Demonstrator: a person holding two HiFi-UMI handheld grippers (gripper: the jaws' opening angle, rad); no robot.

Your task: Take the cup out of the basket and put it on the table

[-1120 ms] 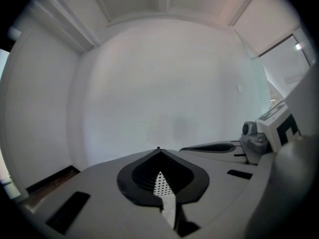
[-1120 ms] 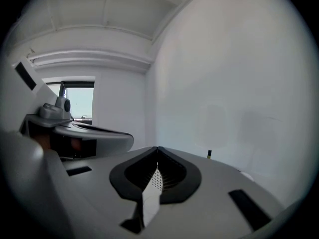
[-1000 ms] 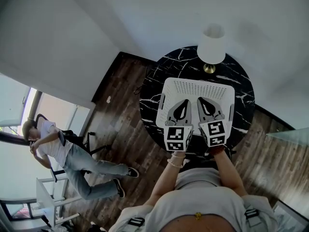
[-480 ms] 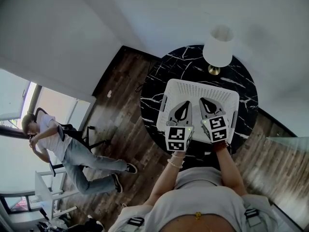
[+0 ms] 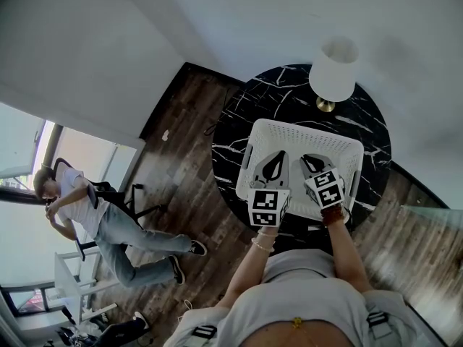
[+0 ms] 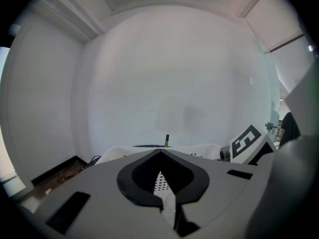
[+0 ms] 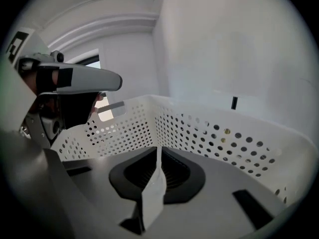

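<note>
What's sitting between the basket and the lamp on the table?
Nothing. In the head view, only a narrow strip of bare black marble table separates the basket from the base of the lamp.

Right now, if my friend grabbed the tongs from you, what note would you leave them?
Left tongs: shut, empty, held over the basket.
Right tongs: shut, empty, down inside the basket.
The basket sits on the table, near the lamp.
Cup: no view shows it; the tongs cover much of the basket floor.
Done: nothing yet, as far as the views show.
Left: find the cup, grip it, lift it out and set it on the bare table.
</note>
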